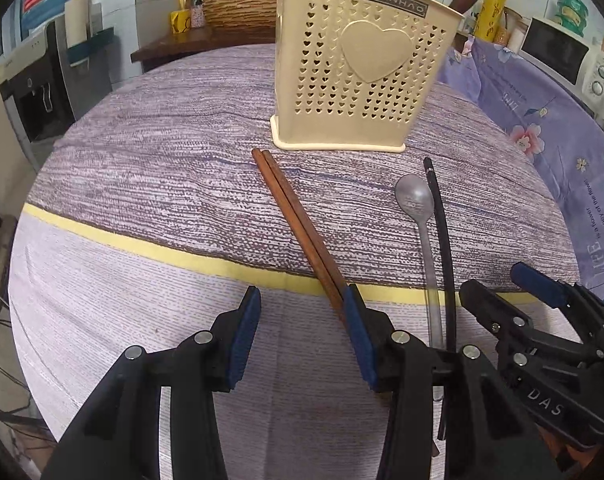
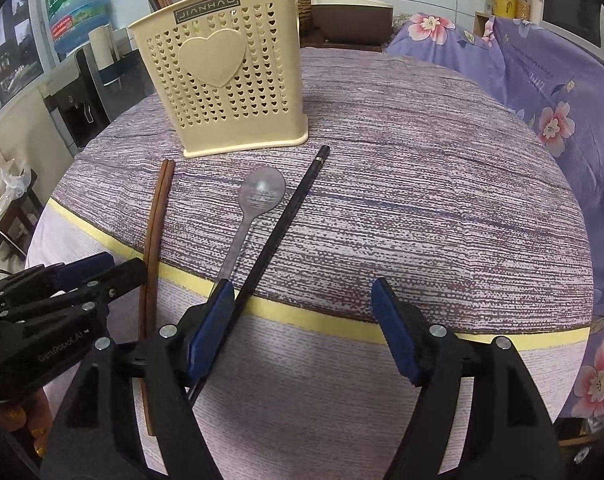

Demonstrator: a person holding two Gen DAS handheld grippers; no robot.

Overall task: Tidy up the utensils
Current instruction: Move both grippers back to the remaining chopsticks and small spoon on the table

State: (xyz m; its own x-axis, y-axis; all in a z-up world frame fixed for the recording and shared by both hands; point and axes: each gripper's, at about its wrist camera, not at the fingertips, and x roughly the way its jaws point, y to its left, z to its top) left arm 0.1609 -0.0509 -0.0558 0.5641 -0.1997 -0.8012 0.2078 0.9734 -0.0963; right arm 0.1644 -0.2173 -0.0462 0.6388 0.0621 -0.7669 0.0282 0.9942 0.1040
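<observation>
A cream perforated utensil holder (image 1: pixel 358 76) with a heart on its front stands on the round table; it also shows in the right wrist view (image 2: pixel 226 80) and holds several utensils. In front of it lie a pair of brown wooden chopsticks (image 1: pixel 298 224) (image 2: pixel 154 236), a grey metal spoon (image 1: pixel 418 216) (image 2: pixel 254 204) and a black chopstick (image 1: pixel 442 240) (image 2: pixel 278 228). My left gripper (image 1: pixel 304 332) is open and empty, its right finger beside the brown chopsticks. My right gripper (image 2: pixel 306 320) is open and empty, its left finger next to the black chopstick.
The table has a purple woven cloth (image 2: pixel 422 200) with a yellow stripe (image 1: pixel 142 248). A floral purple sheet (image 2: pixel 542 92) hangs at the right. A water dispenser (image 2: pixel 78 4), a wicker basket (image 1: pixel 238 10) and a microwave (image 1: pixel 558 52) stand behind the table.
</observation>
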